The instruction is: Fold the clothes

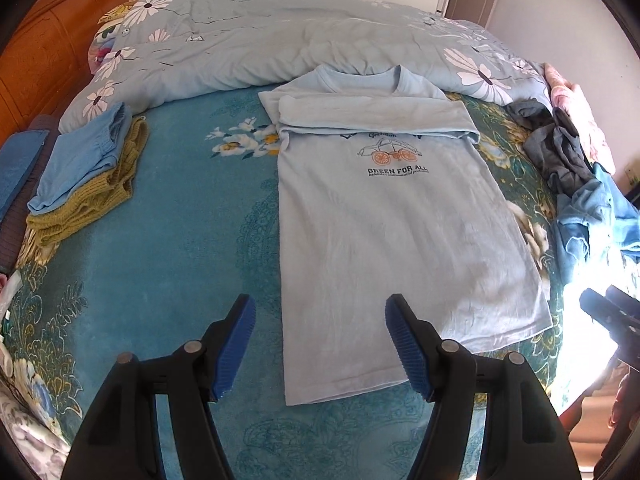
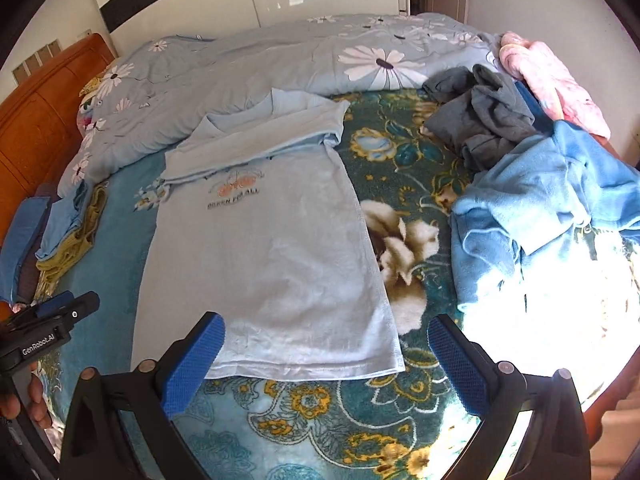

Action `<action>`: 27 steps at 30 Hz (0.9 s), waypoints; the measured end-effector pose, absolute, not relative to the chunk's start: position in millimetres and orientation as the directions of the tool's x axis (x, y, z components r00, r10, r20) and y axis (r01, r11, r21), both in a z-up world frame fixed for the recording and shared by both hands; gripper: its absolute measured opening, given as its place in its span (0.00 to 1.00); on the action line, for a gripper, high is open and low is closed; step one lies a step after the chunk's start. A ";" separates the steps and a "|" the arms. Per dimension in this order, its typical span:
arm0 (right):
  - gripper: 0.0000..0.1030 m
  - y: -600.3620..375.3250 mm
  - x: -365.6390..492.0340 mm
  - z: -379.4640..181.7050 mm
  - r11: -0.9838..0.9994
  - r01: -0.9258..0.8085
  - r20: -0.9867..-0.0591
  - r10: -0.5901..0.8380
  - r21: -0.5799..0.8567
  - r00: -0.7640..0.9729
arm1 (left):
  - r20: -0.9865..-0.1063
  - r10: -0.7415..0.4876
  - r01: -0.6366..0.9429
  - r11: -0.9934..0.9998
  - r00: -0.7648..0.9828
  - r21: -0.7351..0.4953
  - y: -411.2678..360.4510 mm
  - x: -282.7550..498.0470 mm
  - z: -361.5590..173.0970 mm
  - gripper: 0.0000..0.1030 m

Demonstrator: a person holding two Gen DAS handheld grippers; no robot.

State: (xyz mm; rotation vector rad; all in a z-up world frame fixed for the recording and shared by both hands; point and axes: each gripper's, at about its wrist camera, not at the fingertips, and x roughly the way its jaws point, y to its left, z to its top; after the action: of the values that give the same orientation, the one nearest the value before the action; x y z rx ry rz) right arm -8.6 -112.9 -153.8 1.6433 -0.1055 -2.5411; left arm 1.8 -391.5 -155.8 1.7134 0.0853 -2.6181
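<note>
The pale blue T-shirt [image 1: 396,240] lies flat on the teal flowered blanket [image 1: 180,248], sleeves folded across its chest. Above its hem, the left gripper [image 1: 320,348] and right gripper [image 2: 326,364] hang released, grasping nothing. Folded clothes [image 1: 84,176] are stacked left; a loose pile [image 2: 540,184] lies right.

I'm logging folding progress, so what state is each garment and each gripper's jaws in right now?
Light blue T-shirt: flat on the bed, sleeves folded in, body not yet folded.
Blue and olive garments: folded, stacked.
Grey garment: crumpled, unfolded.
Blue garment: crumpled, unfolded.
Left gripper: jaws open, empty.
Right gripper: jaws open, empty.
</note>
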 end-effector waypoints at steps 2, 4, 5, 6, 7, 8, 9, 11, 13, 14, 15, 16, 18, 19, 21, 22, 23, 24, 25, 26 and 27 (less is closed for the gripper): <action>1.00 -110.8 -3.7 -172.4 -0.988 0.035 -0.920 -0.152 0.149 -0.362 | -0.931 0.015 0.034 -0.999 -0.364 -0.029 -392.3 5.4 -169.8 0.67; 1.00 -108.1 0.6 -185.6 -0.990 0.013 -0.927 -0.133 0.138 -0.351 | -0.943 0.024 0.027 -0.999 -0.332 -0.035 -393.4 8.9 -185.0 0.67; 0.99 -105.7 1.7 -191.2 -0.992 0.004 -0.929 -0.122 0.129 -0.351 | -0.950 0.031 0.033 -0.998 -0.309 -0.044 -394.9 9.9 -193.5 0.67; 0.98 -102.7 2.0 -196.9 -0.993 -0.006 -0.930 -0.111 0.121 -0.350 | -0.958 0.040 0.043 -0.998 -0.285 -0.054 -396.7 10.7 -202.3 0.67; 0.94 -98.9 0.5 -203.5 -0.993 -0.018 -0.933 -0.106 0.119 -0.343 | -0.962 0.054 0.061 -0.996 -0.268 -0.073 -399.4 12.1 -209.9 0.67; 0.89 -94.7 -1.9 -210.6 -0.992 -0.026 -0.936 -0.109 0.125 -0.333 | -0.965 0.070 0.081 -0.992 -0.254 -0.093 -402.3 13.6 -217.3 0.67; 0.86 -90.6 -4.6 -217.1 -0.991 -0.028 -0.938 -0.115 0.132 -0.327 | -0.967 0.076 0.096 -0.990 -0.244 -0.102 -404.8 14.9 -223.6 0.66; 0.76 -83.9 -10.6 -229.8 -0.988 -0.022 -0.943 -0.139 0.153 -0.304 | -0.970 0.083 0.118 -0.987 -0.229 -0.112 -409.7 17.4 -234.4 0.65; 0.74 -78.8 -15.5 -239.6 -0.988 -0.015 -0.948 -0.142 0.152 -0.286 | -0.972 0.094 0.146 -0.981 -0.215 -0.127 -415.5 20.1 -242.8 0.60; 0.72 -77.0 -17.2 -243.3 -0.989 -0.007 -0.950 -0.139 0.147 -0.279 | -0.973 0.099 0.160 -0.978 -0.209 -0.134 -418.3 21.5 -247.0 0.56; 0.71 -75.3 -18.7 -246.4 -0.990 -0.001 -0.952 -0.134 0.140 -0.275 | -0.974 0.105 0.174 -0.975 -0.202 -0.141 -421.2 22.9 -251.2 0.49; 0.70 -74.0 -19.9 -248.6 -0.991 0.004 -0.953 -0.126 0.130 -0.275 | -0.974 0.111 0.188 -0.971 -0.196 -0.148 -424.1 24.3 -255.4 0.48; 0.70 -71.1 -21.9 -251.7 -0.992 0.007 -0.954 -0.125 0.128 -0.273 | -0.973 0.123 0.188 -0.969 -0.193 -0.160 -426.1 26.3 -260.2 0.47; 0.70 -69.6 -22.8 -252.9 -0.991 0.007 -0.954 -0.128 0.131 -0.272 | -0.973 0.127 0.185 -0.969 -0.195 -0.164 -426.4 26.9 -261.6 0.47; 0.69 -66.7 -24.8 -255.1 -0.991 0.006 -0.954 -0.133 0.137 -0.270 | -0.969 0.144 0.183 -0.966 -0.199 -0.181 -428.0 27.3 -262.4 0.47; 0.68 -65.4 -26.0 -255.7 -0.990 0.004 -0.953 -0.136 0.141 -0.269 | -0.968 0.155 0.184 -0.964 -0.199 -0.192 -429.0 27.5 -263.0 0.47; 0.67 -63.9 -26.7 -256.6 -0.990 -0.001 -0.954 -0.137 0.143 -0.267 | -0.966 0.163 0.188 -0.961 -0.199 -0.201 -429.9 28.1 -263.2 0.47; 0.65 -62.8 -27.0 -257.7 -0.990 -0.005 -0.955 -0.135 0.142 -0.264 | -0.966 0.169 0.192 -0.959 -0.198 -0.208 -430.4 28.7 -263.1 0.47; 0.62 -62.4 -27.0 -258.7 -0.990 -0.008 -0.956 -0.131 0.138 -0.262 | -0.965 0.177 0.195 -0.957 -0.194 -0.215 -430.6 29.2 -263.1 0.47; 0.60 -62.0 -26.6 -259.4 -0.991 -0.009 -0.957 -0.127 0.134 -0.260 | -0.965 0.185 0.199 -0.955 -0.186 -0.222 -430.4 29.6 -263.5 0.47; 0.58 -61.2 -26.3 -259.5 -0.991 -0.010 -0.958 -0.124 0.132 -0.258 | -0.965 0.191 0.202 -0.953 -0.179 -0.226 -429.9 30.0 -263.7 0.47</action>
State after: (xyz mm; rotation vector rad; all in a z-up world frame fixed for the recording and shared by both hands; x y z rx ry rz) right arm -26.3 -61.2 -259.5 1.8679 -0.1702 -2.4297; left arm 30.0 -429.9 -263.7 2.0079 0.4808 -2.3586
